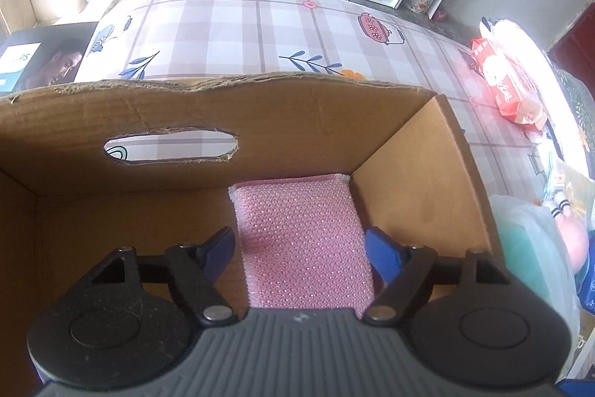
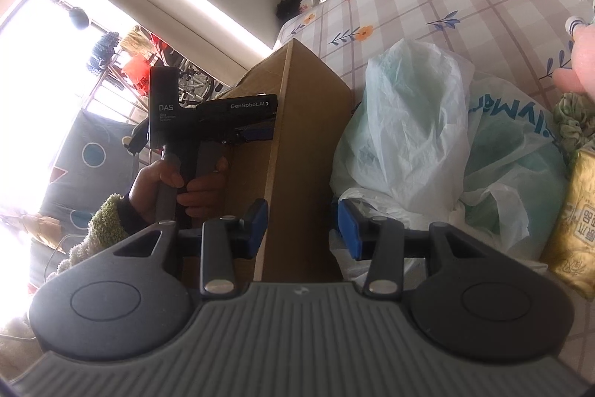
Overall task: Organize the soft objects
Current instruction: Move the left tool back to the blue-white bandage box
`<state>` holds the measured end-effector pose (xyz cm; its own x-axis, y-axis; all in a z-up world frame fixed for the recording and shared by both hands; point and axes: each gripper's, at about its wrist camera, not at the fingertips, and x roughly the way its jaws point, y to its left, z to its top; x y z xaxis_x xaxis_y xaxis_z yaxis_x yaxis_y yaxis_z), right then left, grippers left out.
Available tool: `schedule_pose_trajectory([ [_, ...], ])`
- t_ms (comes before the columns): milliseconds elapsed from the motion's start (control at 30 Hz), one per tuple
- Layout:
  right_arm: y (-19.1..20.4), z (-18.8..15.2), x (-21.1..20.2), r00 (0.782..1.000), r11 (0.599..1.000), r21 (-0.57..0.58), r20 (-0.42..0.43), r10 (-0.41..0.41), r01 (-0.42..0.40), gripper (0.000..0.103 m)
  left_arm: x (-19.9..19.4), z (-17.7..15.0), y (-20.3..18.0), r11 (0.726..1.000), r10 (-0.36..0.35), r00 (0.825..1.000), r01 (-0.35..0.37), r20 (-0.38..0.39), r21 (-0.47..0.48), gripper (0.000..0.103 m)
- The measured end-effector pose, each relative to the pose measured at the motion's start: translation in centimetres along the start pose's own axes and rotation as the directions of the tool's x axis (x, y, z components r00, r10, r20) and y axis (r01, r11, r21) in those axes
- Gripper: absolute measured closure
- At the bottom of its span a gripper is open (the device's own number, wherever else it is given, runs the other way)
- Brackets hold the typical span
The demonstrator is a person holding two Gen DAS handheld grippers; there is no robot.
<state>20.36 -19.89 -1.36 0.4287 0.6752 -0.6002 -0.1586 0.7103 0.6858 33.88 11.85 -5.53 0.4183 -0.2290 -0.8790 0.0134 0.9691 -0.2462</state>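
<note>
Hugging box wall (image 1: 420, 173), pink sponge (image 1: 301, 240)

Two close wrist views, sharing the cardboard box (image 1: 260, 121).

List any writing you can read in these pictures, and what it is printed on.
"DAS": left tool, on its upright black body.
"GenRobot.AI": same tool, along its side.
"PS": end of a brand name on the dark box.
Red tissue pack, plastic bag, yellow packet: print not readable.
</note>
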Motion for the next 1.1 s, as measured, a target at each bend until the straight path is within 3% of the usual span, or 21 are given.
schedule_pose_trajectory([
  [133, -0.7, -1.1, -1.3, 0.999, 1.0, 0.011, 0.033, -0.008, 0.008, 0.061, -2.1, -0.3, 0.4, 0.998, 0.012, 0.999, -0.01, 0.036, -0.067, 0.018],
  [300, -1.8, -3.1, -4.0, 0.995, 1.0, 0.029, 0.102, -0.007, 0.004, 0.06, -7.5, -2.0, -0.6, 0.995, 0.011, 0.992, 0.001, 0.126, -0.097, 0.018],
  [467, -3.4, -5.7, -7.2, 0.979, 0.996, 0.03, 0.183, -0.085, 0.081, 0.057, -14.5, -5.7, -5.0, 1.0, -0.016, 0.971, 0.02, 0.237, -0.017, 0.017],
  [633, -5.6, -8.9, -10.5, 0.951, 0.979, 0.031, 0.236, -0.202, 0.2, 0.057, -18.4, -11.1, -11.3, 0.988, -0.121, 0.955, 0.09, 0.27, 0.121, 0.014],
  [867, -9.4, -12.3, -15.2, 0.891, 0.935, 0.076, 0.288, -0.352, 0.345, 0.057, -17.4, -18.2, -20.3, 0.939, -0.293, 0.927, 0.232, 0.233, 0.255, 0.014],
  [1100, -14.5, -13.0, -20.4, 0.831, 0.888, 0.165, 0.311, -0.461, 0.43, 0.059, -12.9, -23.5, -28.1, 0.873, -0.332, 0.929, 0.237, 0.163, 0.425, 0.017],
])
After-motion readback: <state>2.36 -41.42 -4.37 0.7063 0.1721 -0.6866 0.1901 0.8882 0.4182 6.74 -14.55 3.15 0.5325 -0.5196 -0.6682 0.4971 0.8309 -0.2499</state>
